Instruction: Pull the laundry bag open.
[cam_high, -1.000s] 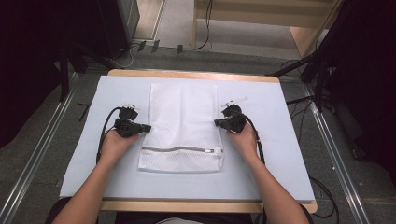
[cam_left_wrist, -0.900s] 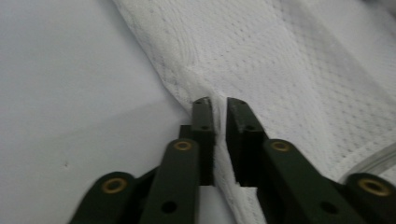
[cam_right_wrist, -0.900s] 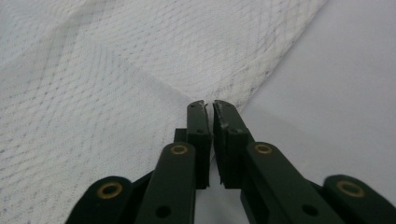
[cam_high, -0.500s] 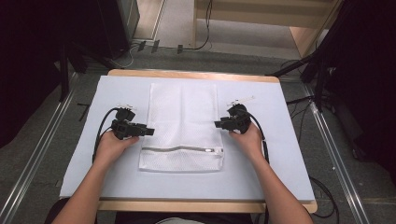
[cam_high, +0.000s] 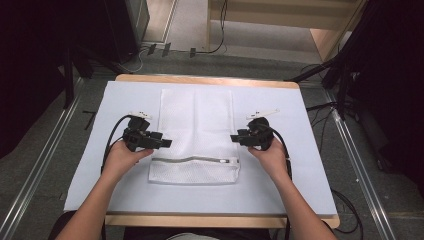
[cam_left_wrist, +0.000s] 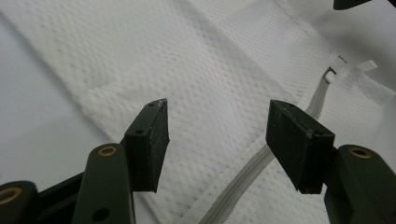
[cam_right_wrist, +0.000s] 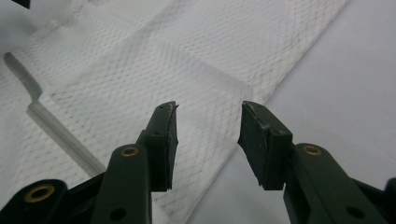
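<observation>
So the white mesh laundry bag (cam_high: 196, 135) is lying flat in the middle of the pale blue mat (cam_high: 310, 165), long side running away from the person, with its near end folded over so the grey zipper (cam_high: 195, 160) runs across the bag close to the near edge. In the left gripper view the zipper (cam_left_wrist: 261, 163) cuts diagonally across the mesh (cam_left_wrist: 210, 70), and you can see a little white pull tab (cam_left_wrist: 343, 70) at its far end.

The left gripper (cam_high: 161, 142) sits right at the bag's left edge, pointing inward over the mesh. Its jaws have just been opening and now stand spread wide, with nothing pinched between them; the fabric just lies underneath. The pads (cam_left_wrist: 156, 140) look clear of the cloth.

Same deal on the other side: the right gripper (cam_high: 235, 137) is at the bag's right edge, pointing inward toward the left one. Its jaws have just been opening too, and they're apart with no mesh caught between the pads (cam_right_wrist: 166, 140). From the right gripper view, the bag's edge (cam_right_wrist: 243, 88) runs just under the gap, with bare mat to the right.

The mat covers a wooden table (cam_high: 210, 80), and both forearms come in from the near side. Black cables (cam_high: 112, 137) loop off each gripper.
</observation>
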